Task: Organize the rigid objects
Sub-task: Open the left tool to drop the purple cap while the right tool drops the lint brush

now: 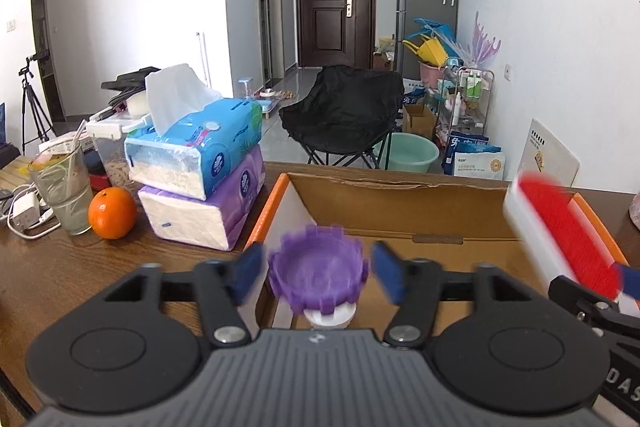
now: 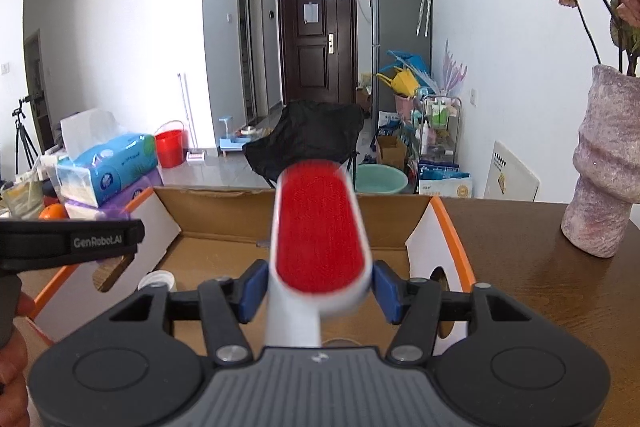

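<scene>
We hold 2 grippers over the open box (image 1: 400,211) on the table (image 1: 80,267). Left gripper (image 1: 318,273): pads apart, w/ a gap on each side of the purple cup (image 1: 318,277), so nothing presses on it; the cup is blurred and sits above a white cap (image 1: 330,319) inside the box. Right gripper (image 2: 318,289): pads also apart, w/ the lint brush (image 2: 320,227) between them, red face up, white handle toward the camera; brush is blurred, and the pads stand just clear of its sides. In the left view the brush shows at the box's right wall. Beside the box, left: 2 stacked tissue packs (image 1: 200,167), an orange (image 1: 112,213), a glass (image 1: 60,187). Right: a vase (image 2: 604,163) w/ dried roses.
</scene>
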Demonstrator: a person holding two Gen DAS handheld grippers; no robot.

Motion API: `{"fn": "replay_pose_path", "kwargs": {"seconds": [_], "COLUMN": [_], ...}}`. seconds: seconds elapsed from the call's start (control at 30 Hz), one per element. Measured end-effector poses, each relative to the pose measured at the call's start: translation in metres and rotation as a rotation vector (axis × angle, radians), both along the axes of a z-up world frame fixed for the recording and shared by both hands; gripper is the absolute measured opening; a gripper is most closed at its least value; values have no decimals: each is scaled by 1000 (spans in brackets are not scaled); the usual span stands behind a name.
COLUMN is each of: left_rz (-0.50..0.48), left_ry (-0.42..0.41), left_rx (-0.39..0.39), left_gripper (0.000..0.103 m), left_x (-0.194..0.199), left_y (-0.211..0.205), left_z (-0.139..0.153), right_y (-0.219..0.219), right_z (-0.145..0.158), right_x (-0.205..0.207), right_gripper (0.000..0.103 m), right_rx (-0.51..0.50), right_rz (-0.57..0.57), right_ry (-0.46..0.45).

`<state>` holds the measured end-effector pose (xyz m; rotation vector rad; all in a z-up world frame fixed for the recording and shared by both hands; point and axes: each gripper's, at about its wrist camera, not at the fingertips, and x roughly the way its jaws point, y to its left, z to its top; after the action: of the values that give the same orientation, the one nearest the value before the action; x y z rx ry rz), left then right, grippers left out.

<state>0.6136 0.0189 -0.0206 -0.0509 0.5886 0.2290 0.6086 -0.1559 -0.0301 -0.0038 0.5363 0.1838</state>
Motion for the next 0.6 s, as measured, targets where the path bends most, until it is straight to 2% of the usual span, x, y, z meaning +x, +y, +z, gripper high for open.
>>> {"fn": "replay_pose_path", "kwargs": {"seconds": [0.03, 0.07, 0.1, 0.23, 0.6], "left_rz": [12, 20, 24, 25, 37], "left_ry": [-4, -12, -16, -16, -26], "left_rx": [-9, -12, -9, 4, 7], "left_gripper": [94, 99, 101, 103, 103], "left_x": [-1, -3, -4, -7, -14], "left_y": [2, 3, 4, 5, 10], "left_z": [1, 3, 5, 8, 14], "right_y": [-1, -1, -2, -6, -5], "right_z": [2, 6, 11, 18, 14], "right_x": [-2, -6, -11, -16, -18], "right_gripper": [91, 98, 101, 103, 103], "right_rx": [-1, -7, -10, -2, -21], "right_rz": [-10, -22, -30, -28, -33], "right_ry": [-14, -47, -74, -91, -85]}}
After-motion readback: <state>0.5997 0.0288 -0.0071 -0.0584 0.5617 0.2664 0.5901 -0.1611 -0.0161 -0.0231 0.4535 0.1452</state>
